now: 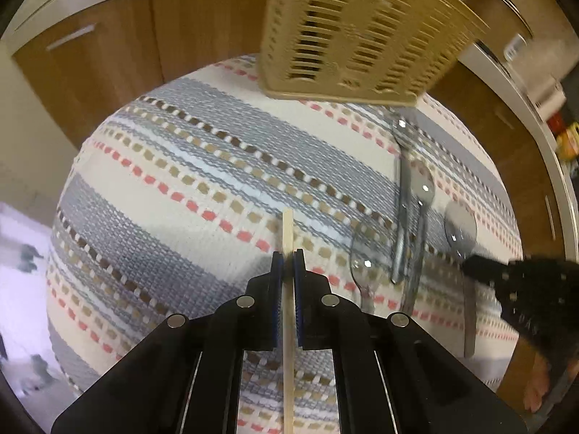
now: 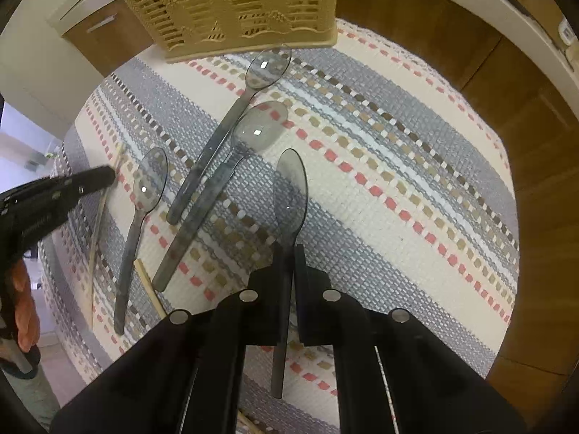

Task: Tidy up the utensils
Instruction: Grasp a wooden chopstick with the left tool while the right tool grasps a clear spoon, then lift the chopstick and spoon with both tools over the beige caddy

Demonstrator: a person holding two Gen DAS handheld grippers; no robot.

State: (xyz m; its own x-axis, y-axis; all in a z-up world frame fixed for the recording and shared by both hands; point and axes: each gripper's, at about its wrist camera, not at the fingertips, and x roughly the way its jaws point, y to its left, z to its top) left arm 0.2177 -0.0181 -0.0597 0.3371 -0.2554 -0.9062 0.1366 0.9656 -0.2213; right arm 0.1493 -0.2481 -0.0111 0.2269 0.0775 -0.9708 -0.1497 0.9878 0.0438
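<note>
Seemingly upright, a wooden stick (image 1: 288,238) sits pinched in left fingers (image 1: 278,271), right fingers (image 2: 278,267) pinching a spoon (image 2: 289,195) lengthwise

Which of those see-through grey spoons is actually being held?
The spoon on the right, apart from the rest: the right gripper is shut on its handle. The other three spoons lie loose on the striped mat.
</note>
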